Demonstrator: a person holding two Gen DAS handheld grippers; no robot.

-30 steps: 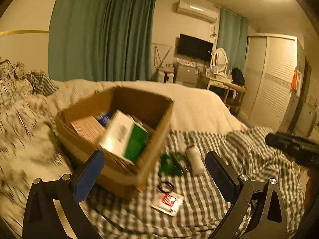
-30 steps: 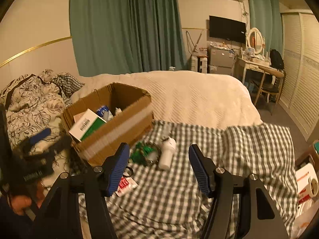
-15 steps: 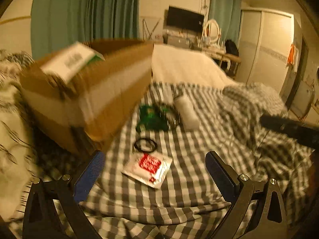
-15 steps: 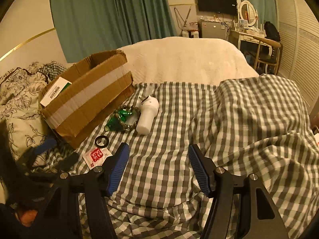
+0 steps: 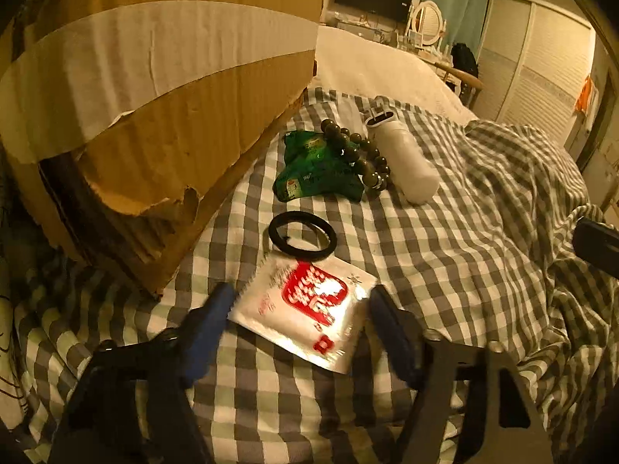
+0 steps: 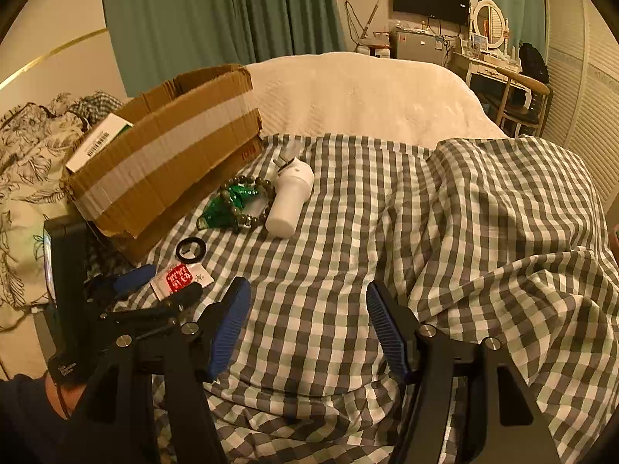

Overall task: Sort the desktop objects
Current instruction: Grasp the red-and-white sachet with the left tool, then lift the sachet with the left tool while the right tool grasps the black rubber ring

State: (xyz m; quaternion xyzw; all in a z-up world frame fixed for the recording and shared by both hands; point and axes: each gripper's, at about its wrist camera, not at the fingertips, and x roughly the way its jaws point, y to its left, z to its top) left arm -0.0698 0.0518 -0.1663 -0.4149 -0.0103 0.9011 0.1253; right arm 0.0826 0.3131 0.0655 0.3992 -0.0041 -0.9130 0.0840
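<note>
The sachet [image 5: 309,317] is lying flat on the bed's blanket [image 5: 445,255], between the two fingers of the left gripper [image 5: 300,301], whose jaws have just been closing around it. Just beyond the sachet, further from that gripper, the ring [image 5: 302,236] is resting on the blanket. Further still, the packet [image 5: 313,166] is sitting with the bead bracelet [image 5: 358,154] lying over its right side, and the bottle [image 5: 404,158] is lying just right of the beads. The cardboard box [image 5: 154,89] is standing to the left gripper's left. The right gripper [image 6: 307,324] is hanging over bare blanket, with all these things ahead to its left.
</note>
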